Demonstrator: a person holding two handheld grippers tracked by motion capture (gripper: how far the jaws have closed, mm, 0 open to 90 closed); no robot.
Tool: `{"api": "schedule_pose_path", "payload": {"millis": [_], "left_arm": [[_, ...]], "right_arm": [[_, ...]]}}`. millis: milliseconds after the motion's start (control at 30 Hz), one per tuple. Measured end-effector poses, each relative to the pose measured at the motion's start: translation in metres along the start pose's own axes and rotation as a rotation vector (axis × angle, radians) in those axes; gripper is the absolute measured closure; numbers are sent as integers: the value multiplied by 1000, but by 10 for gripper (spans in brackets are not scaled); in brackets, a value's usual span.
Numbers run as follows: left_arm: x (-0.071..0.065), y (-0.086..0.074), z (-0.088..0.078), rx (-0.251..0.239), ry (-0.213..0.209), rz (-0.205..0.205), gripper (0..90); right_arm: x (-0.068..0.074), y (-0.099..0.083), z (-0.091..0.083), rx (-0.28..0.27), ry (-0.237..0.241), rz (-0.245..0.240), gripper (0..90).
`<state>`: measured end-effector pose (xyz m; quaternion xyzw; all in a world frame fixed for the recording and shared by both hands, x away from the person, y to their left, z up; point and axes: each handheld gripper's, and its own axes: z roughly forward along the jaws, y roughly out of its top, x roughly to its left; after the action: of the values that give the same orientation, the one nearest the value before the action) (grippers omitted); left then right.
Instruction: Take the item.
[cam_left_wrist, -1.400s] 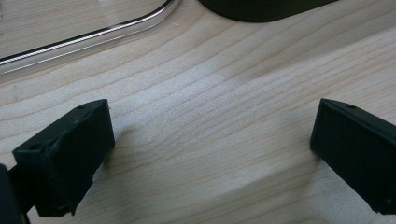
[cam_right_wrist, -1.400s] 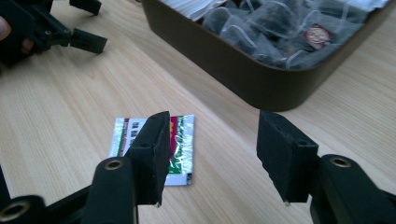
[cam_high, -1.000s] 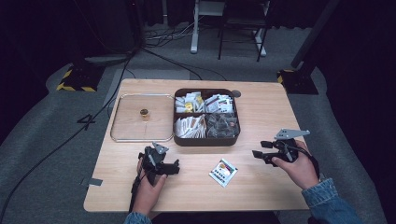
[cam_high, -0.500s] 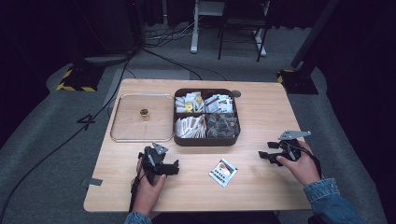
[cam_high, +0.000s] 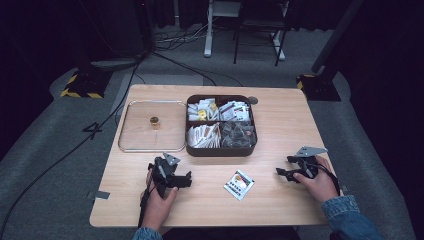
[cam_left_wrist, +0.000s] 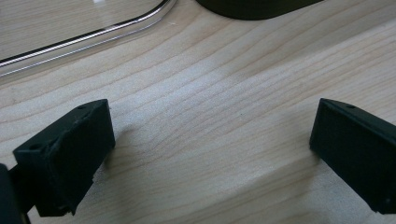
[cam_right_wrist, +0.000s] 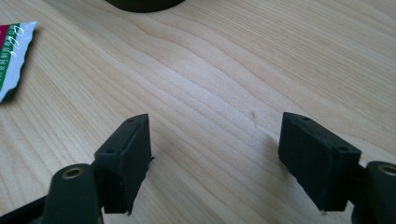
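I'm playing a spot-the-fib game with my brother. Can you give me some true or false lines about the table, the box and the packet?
1. The packet lies on the table between the two grippers. True.
2. The right gripper is holding the packet. False: its jaws stand open with nothing between them, and the packet lies apart.
3. The box has four compartments with packets in them. True.
4. The glass lid sits on the box. False: it lies flat on the table beside it.
5. The left gripper is shut. False: its jaws stand wide open over bare wood.
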<state>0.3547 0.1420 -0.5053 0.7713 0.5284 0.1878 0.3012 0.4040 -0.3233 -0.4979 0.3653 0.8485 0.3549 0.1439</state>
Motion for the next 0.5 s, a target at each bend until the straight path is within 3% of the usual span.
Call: {"api": "schedule_pose_path", "payload": {"millis": [67,100,500], "left_arm": [[0,0,0,0,0,0,3],[0,0,0,1,1,0,3],[-2,-1,0,-2,13,-13,2]], "right_arm": [[0,0,1,-2,-2,-9,202],[2,-3,6,-32,-19,-13,103],[1,-1,9,-22,2,-27,59]]}}
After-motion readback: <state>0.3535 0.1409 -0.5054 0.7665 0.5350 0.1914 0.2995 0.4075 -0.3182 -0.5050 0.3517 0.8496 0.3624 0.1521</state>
